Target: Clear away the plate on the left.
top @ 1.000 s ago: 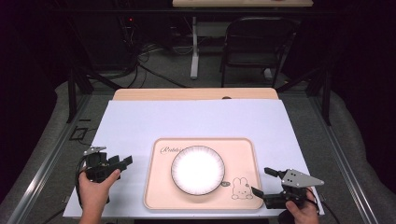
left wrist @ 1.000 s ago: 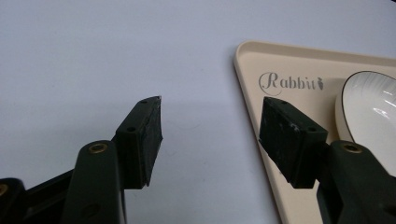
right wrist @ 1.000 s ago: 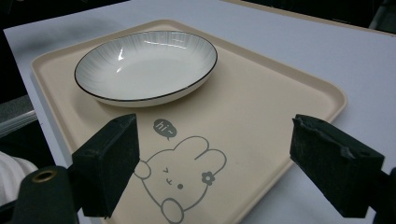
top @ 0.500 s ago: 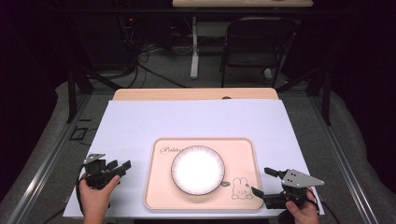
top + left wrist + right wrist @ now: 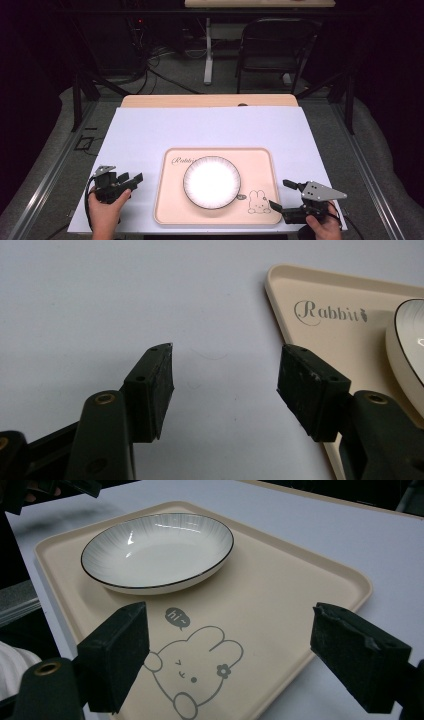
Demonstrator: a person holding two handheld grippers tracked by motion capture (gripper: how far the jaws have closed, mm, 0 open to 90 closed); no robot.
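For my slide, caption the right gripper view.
Open right gripper above beige rabbit-print tray holding an empty white black-rimmed bowl.

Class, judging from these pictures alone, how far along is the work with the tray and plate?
Done: the plate sits on the tray. In hand: nothing; the left hand-held gripper and right hand-held gripper are both open beside the tray. Left: any grasp has not begun.

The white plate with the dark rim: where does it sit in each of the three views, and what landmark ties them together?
High view: the plate lies centre-low, on the beige tray.
Left gripper view: a sliver of it at the right edge, beyond the right-hand jaw.
Right gripper view: upper left, past the rabbit drawing.
Shared landmark: the tray, with its "Rabbit" lettering in the high and left gripper views.
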